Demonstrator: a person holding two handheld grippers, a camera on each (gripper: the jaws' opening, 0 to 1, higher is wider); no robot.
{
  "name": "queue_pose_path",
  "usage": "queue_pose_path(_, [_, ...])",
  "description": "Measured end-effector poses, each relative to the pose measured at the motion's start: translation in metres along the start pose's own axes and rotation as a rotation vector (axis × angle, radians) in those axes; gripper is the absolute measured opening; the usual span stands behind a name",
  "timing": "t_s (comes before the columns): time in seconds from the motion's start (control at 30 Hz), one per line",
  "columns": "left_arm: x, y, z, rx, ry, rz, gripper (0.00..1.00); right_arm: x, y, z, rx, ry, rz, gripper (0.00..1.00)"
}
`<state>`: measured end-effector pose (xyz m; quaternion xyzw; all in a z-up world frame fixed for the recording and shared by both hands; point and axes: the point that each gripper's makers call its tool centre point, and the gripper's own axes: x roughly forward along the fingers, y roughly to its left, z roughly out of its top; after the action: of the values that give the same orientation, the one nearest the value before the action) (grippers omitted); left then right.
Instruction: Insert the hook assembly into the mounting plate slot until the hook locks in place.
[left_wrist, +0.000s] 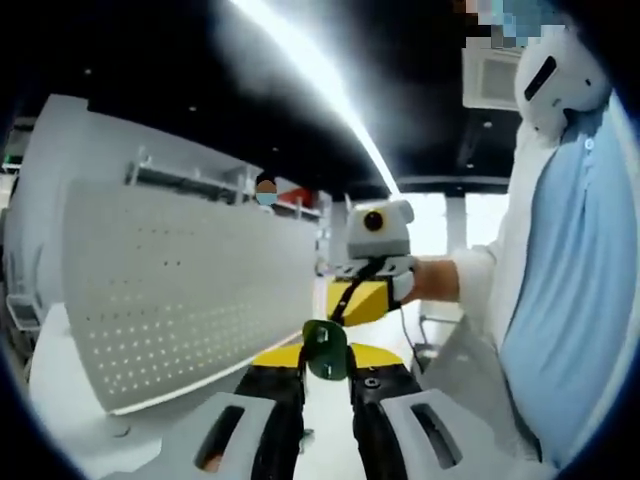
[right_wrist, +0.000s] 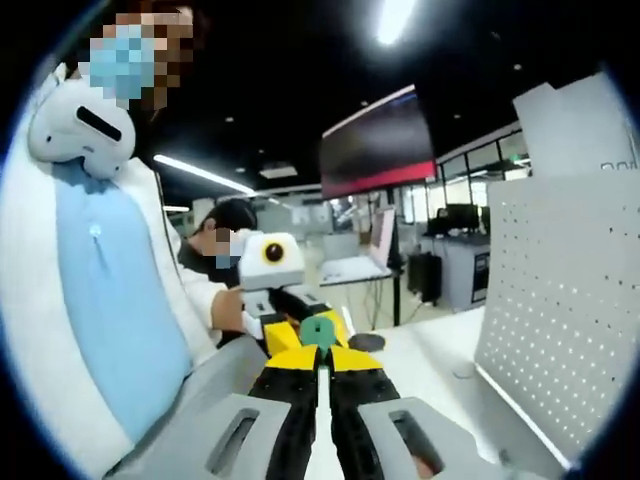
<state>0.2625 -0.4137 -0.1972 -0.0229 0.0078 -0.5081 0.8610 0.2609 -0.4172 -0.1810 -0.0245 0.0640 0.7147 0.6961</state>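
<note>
left gripper (left_wrist: 326, 372) jaws closed on a dark green plastic hook piece (left_wrist: 325, 349) | right gripper (right_wrist: 320, 372) jaws pressed together, a green hook tip (right_wrist: 319, 331) at their ends (whether clamped, could not tell) | white perforated metal mounting plate (left_wrist: 180, 290) stood upright beside both, apart from the hook | a person's gloved hand (left_wrist: 402, 281) gripped the opposite tool

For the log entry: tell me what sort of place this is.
Probably an open-plan office or lab used as a test space. A white pegboard stands on a white table, a dark screen hangs overhead, and desks with monitors sit under strip ceiling lights.
</note>
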Motion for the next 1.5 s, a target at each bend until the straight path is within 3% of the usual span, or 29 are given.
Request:
queue_pose_path(0.8, [0.007, -0.001, -0.006, -0.025, 0.034, 0.01, 0.16, 0.004, -0.001, -0.008, -0.033, 0.081, -0.026, 0.01])
queue_pose_path(1.03, [0.01, -0.002, -0.008, -0.022, 0.042, -0.006, 0.15, 0.003, 0.0, -0.017, 0.004, 0.109, -0.03, 0.02])
queue_pose_path(1.5, [0.01, -0.001, -0.002, -0.014, 0.029, -0.01, 0.15, 0.006, -0.004, -0.01, 0.102, 0.085, -0.038, 0.02])
